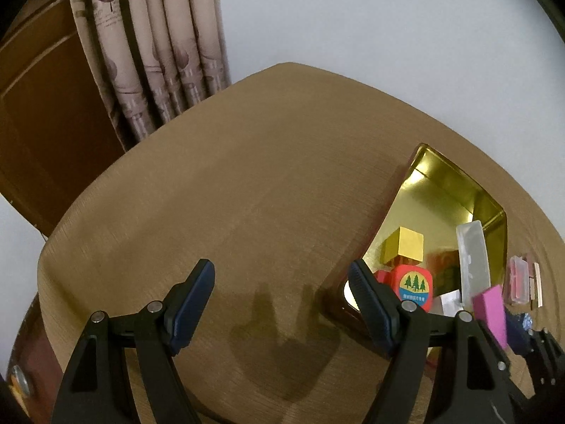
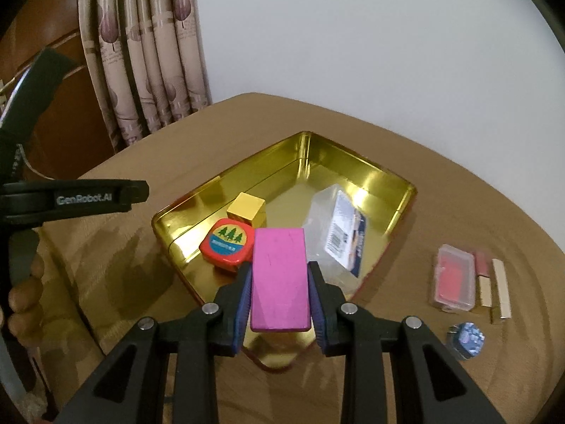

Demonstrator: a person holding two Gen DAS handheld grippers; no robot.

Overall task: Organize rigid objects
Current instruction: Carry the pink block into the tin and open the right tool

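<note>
A gold tin tray point(image 2: 399, 205) sits on the brown table; it also shows in the left wrist view point(image 1: 441, 183). In it lie a gold cube point(image 2: 245, 208), a red tape measure with a tree label point(image 2: 227, 242) and a clear plastic box point(image 2: 335, 233). My right gripper point(image 2: 280, 291) is shut on a magenta flat block point(image 2: 280, 279), held above the tray's near part. My left gripper point(image 1: 282, 296) is open and empty over bare table, left of the tray. The magenta block point(image 1: 489, 309) shows at the right in the left wrist view.
On the table right of the tray lie a small clear case with red contents point(image 2: 453, 277), two gold and pink lipstick-like tubes point(image 2: 494, 286) and a blue glittery round item point(image 2: 466, 339). Patterned curtains point(image 2: 148, 53) and a wooden door point(image 1: 46, 113) stand behind the table.
</note>
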